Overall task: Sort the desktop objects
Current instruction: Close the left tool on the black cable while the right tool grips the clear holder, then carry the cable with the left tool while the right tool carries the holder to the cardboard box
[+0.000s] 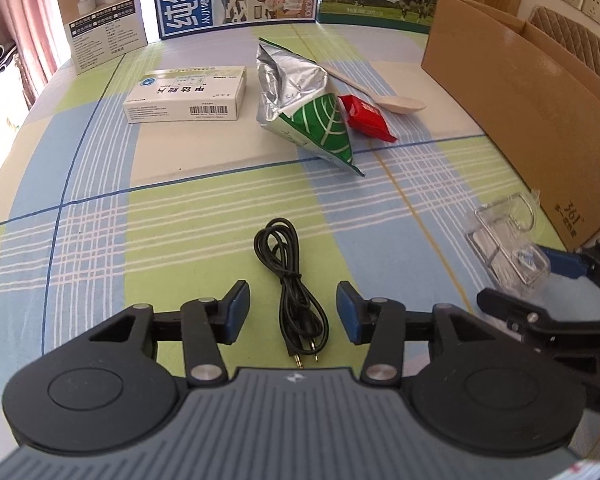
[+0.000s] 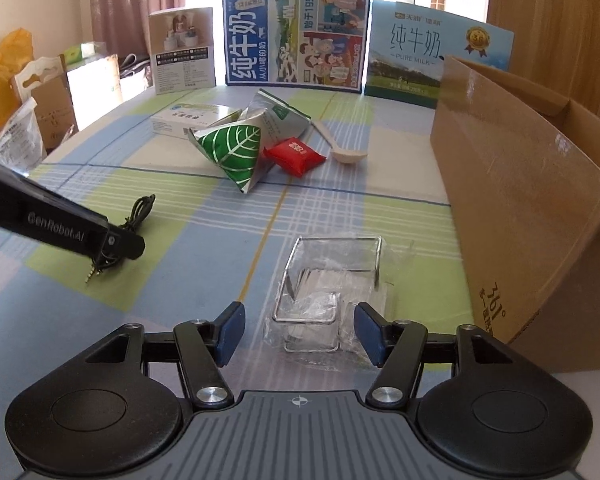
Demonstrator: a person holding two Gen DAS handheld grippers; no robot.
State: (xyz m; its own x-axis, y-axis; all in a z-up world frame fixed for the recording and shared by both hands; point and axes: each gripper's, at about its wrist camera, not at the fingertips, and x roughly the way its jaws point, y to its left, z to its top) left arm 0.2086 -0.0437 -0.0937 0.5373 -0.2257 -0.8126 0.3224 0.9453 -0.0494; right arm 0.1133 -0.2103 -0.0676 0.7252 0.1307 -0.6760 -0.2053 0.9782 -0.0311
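Note:
My left gripper (image 1: pixel 293 312) is open, its fingers on either side of a coiled black audio cable (image 1: pixel 290 280) lying on the checked tablecloth; the cable also shows in the right wrist view (image 2: pixel 134 216). My right gripper (image 2: pixel 299 330) is open around the near end of a metal wire rack in clear plastic wrap (image 2: pixel 326 288), also seen in the left wrist view (image 1: pixel 508 248). Farther back lie a white medicine box (image 1: pixel 188 94), a green and silver foil bag (image 1: pixel 300 104), a red packet (image 1: pixel 366 117) and a white plastic spoon (image 1: pixel 376 90).
An open brown cardboard box (image 2: pixel 520 200) stands along the right side of the table. Milk cartons (image 2: pixel 296 36) and a small product box (image 2: pixel 182 50) stand upright at the far edge. Bags and boxes (image 2: pixel 40 96) sit off the table's left.

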